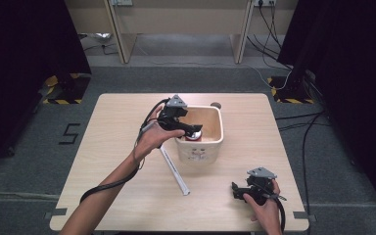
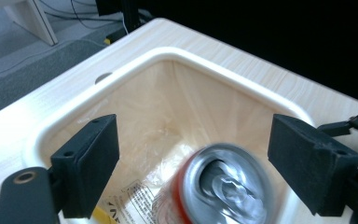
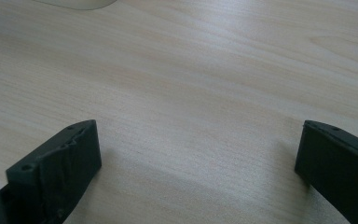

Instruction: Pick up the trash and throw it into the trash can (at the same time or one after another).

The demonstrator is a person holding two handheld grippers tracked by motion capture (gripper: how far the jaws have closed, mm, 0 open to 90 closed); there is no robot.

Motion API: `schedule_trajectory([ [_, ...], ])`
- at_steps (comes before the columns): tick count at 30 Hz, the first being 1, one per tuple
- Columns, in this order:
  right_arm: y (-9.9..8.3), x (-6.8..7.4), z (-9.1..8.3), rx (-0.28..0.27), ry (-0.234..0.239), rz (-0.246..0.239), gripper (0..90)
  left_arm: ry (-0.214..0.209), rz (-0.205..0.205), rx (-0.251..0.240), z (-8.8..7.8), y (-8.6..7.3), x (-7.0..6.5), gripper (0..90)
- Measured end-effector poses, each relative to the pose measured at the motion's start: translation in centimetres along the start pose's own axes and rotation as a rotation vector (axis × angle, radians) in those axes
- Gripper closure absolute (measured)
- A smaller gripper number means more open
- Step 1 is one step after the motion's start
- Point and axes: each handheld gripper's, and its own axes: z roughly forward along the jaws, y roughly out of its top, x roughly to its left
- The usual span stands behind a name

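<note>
A red can with a silver top (image 2: 223,186) shows blurred inside the cream bin (image 2: 168,53), and neither pad touches it. My left gripper (image 2: 193,154) hangs over the bin's near left corner, jaws spread wide on either side of the can. From above, the can (image 1: 194,137) is a red patch just under the left gripper (image 1: 193,129), inside the bin (image 1: 198,152). My right gripper (image 1: 237,190) rests low near the table's front right, open, with bare wood between its jaws (image 3: 196,154).
A long pale bar (image 1: 174,171) lies slanted on the table just left of the bin. Crumpled clear wrapping with print (image 2: 130,196) lines the bin's bottom. A small dark round spot (image 1: 216,105) sits behind the bin. Dark curtains flank the table.
</note>
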Motion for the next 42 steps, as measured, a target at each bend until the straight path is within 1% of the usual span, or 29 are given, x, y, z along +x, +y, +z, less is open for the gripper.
schedule_trajectory([
  [4,0.0,0.0,0.0,0.0,0.0,0.0,0.3,0.006,-0.01,-0.025,-1.8,0.3,0.1,16.2],
  [7,0.0,0.0,0.0,0.0,-0.001,-0.001,0.2,0.017,-0.009,-0.018,-2.9,0.2,0.1,16.2],
  [11,0.0,0.0,0.0,0.0,-0.001,-0.003,0.3,0.027,-0.016,-0.008,-3.7,-0.3,0.1,16.3],
  [23,0.0,0.0,0.0,0.0,-0.001,-0.003,0.3,0.048,-0.021,-0.007,-5.1,-1.6,0.3,17.1],
  [25,0.0,0.0,0.0,0.0,-0.001,-0.003,0.3,0.06,-0.032,-0.005,-5.5,-2.1,0.5,17.6],
  [28,0.0,0.0,0.0,0.0,-0.001,-0.003,0.3,0.071,-0.046,-0.003,-5.8,-2.8,0.8,17.6],
  [29,0.0,0.0,0.0,0.0,-0.001,-0.003,0.3,0.071,-0.046,-0.003,-5.8,-2.8,0.8,17.7],
  [30,0.0,0.0,0.0,0.0,-0.001,-0.003,0.3,0.075,-0.058,-0.002,-6.0,-3.2,1.1,17.8],
  [34,0.0,0.0,0.0,0.0,-0.001,-0.003,0.3,0.084,-0.088,-0.004,-6.3,-4.2,1.8,17.8],
  [39,0.0,0.0,0.0,0.0,-0.001,-0.003,0.3,0.112,-0.106,0.001,-6.5,-5.3,2.2,17.8],
  [42,0.0,0.0,0.0,0.0,-0.001,-0.003,0.3,0.116,-0.117,0.0,-6.5,-6.0,2.4,17.8],
])
